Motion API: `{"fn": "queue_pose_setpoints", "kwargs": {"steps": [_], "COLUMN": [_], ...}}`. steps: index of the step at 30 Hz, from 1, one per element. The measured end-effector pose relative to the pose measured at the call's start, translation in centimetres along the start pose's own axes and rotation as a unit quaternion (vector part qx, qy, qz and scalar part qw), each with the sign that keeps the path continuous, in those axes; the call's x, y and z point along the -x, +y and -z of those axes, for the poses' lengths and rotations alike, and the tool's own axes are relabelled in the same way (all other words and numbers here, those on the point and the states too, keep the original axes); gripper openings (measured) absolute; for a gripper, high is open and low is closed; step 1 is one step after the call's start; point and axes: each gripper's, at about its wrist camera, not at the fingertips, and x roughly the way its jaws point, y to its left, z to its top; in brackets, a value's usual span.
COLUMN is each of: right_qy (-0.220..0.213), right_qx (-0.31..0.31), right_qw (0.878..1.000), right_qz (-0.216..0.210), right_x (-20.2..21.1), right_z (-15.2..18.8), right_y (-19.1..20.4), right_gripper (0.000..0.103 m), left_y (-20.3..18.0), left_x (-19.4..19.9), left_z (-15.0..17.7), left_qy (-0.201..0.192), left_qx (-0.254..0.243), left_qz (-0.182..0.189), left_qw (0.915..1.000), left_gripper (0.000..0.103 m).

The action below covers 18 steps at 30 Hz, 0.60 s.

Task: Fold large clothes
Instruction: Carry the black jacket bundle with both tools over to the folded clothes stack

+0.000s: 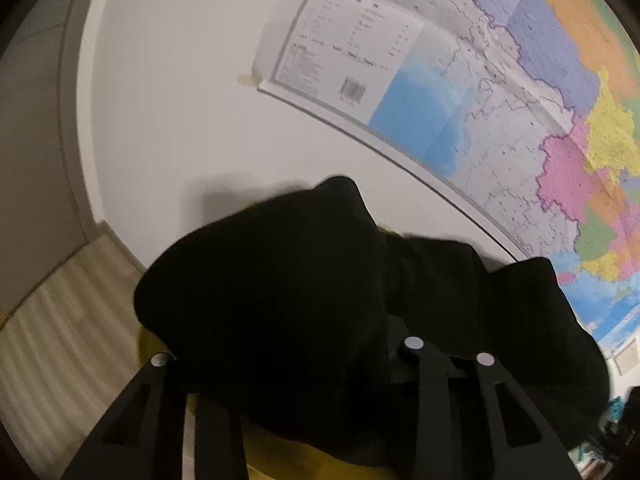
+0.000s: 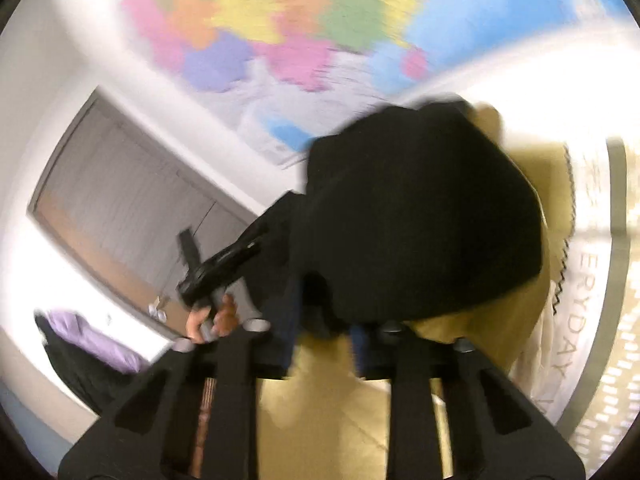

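1. I am looking along my left gripper [image 1: 320,364], whose black fingers are reaching forward into a bulky black fabric garment [image 1: 304,280]; the cloth is bunching up between and over the fingers, so the tips are hidden and I cannot tell whether the pads are pressing on it or only standing partly apart around it
2. The garment is rising in a rounded hump in front of the left wrist camera, with a second fold of it spilling off to the right
3. A mustard-yellow surface [image 1: 288,456] is showing beneath the garment, at the bottom of the left wrist view
4. Behind it, a large colourful wall map [image 1: 520,100] is hanging on a white wall [image 1: 168,100]
5. My right gripper [image 2: 320,344] is sitting with its jaws drawn narrow, and dark cloth is lying between the fingers; the blur is keeping me from saying whether it is truly pinched
6. In the right wrist view the same garment is heaping on the yellow surface just ahead of the fingers
7. The left hand [image 2: 212,320] is showing at the left, wrapping around its gripper's handle
8. A grey door [image 2: 120,200] is standing behind, and a white cloth printed with letters [image 2: 576,320] is lying at the right
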Motion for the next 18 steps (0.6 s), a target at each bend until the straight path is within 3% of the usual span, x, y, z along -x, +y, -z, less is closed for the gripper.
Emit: {"fn": "queue_pose_setpoints", "kwargs": {"steps": [2,4,9,12,13,15,16,18], "right_qy": [0.012,0.064,0.116,0.110,0.099,0.070,0.055,0.020], "right_qx": [0.014,-0.008,-0.018,0.053,0.090,0.147,0.166,0.196], "right_qw": [1.000,0.997,0.991,0.991,0.990,0.984,0.982,0.975], "right_qz": [-0.005,0.029,0.061,0.062,0.053,0.065,0.075,0.103], "right_x": [-0.1,-1.6,-0.8,1.1,2.1,2.8,3.0,2.0], "right_z": [0.6,2.3,4.2,3.1,2.6,1.1,0.5,-1.6], "right_y": [0.9,-0.2,-1.2,2.1,4.0,6.5,7.3,8.4], "right_gripper": [0.008,0.009,0.023,0.029,0.033,0.045,0.057,0.061], "left_y": [0.0,0.2,0.0,-0.2,-0.4,-1.2,-2.0,-3.8], "left_x": [-0.5,-1.6,0.4,3.7,5.2,7.7,8.7,9.0], "left_z": [-0.1,0.3,1.8,2.5,2.8,3.0,3.0,2.9], "left_qy": [0.001,0.017,-0.007,-0.049,-0.073,-0.119,-0.137,-0.136], "left_qx": [-0.002,-0.001,-0.016,-0.037,-0.042,-0.060,-0.075,-0.113], "left_qz": [-0.014,-0.037,-0.060,-0.073,-0.073,-0.072,-0.066,-0.042], "left_qw": [0.9999,0.9992,0.9981,0.9955,0.9938,0.9884,0.9856,0.9834], "left_gripper": [0.038,0.048,0.063,0.067,0.072,0.075,0.077,0.080]}}
